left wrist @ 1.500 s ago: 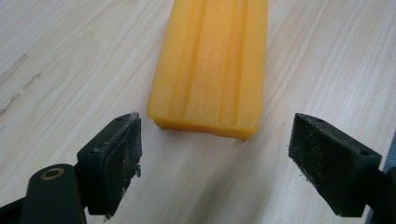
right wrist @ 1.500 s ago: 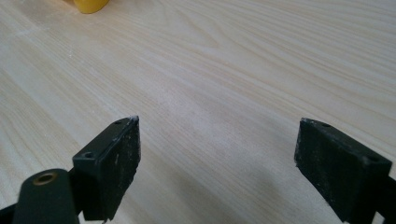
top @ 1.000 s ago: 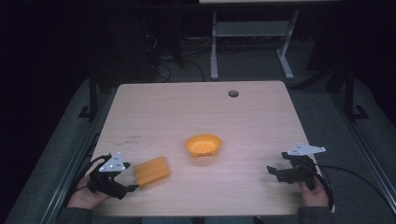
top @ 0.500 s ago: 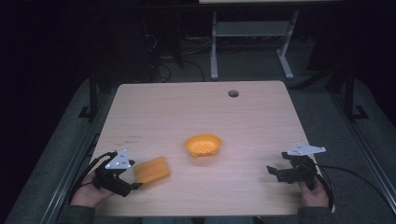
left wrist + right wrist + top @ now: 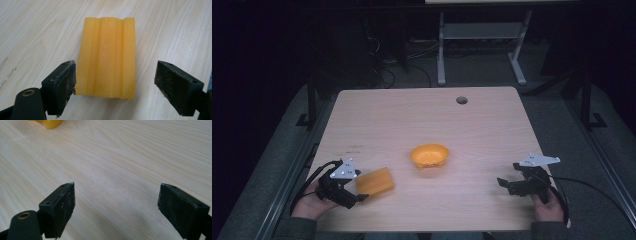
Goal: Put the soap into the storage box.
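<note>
Edging forward, left claw (image 5: 115, 82) seemingly straddles sponge (image 5: 107, 56).

Left gripper (image 5: 362, 192) drawn slightly back toward the near table edge, orange block (image 5: 375, 181) staying between open jaws.

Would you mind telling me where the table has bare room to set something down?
The far half, between the bowl and the cable hole, is bare, as is the stretch between bowl and right gripper. It is tight near the left gripper, whose open jaws flank the orange block.
</note>
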Tool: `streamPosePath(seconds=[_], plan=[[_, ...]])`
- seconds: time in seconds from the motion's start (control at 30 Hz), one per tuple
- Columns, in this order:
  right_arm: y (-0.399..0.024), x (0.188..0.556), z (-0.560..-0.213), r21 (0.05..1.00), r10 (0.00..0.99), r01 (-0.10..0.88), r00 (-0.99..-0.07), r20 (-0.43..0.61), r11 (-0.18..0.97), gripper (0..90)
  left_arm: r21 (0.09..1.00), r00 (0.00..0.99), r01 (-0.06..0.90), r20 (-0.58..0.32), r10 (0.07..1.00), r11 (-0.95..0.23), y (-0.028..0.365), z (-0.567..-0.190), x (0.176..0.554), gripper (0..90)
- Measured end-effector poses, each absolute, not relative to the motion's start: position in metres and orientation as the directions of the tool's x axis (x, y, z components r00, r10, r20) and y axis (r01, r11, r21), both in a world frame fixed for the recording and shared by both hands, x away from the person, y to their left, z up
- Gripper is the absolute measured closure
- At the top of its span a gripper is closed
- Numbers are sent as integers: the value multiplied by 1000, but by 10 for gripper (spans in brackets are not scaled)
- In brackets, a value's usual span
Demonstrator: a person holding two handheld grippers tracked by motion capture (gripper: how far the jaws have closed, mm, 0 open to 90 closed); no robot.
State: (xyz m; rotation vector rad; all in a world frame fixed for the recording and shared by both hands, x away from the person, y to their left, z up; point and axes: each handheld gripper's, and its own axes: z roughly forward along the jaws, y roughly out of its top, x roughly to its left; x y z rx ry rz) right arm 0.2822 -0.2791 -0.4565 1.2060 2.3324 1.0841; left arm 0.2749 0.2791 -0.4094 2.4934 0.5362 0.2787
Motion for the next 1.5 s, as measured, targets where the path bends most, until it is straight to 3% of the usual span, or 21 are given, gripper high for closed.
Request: streamPosePath(seconds=[1.5], plan=[[-278, 283, -458, 734, 786, 568, -613, 76, 372, 139, 453, 922, 326, 42, 385, -830, 242, -431, 311, 166]])
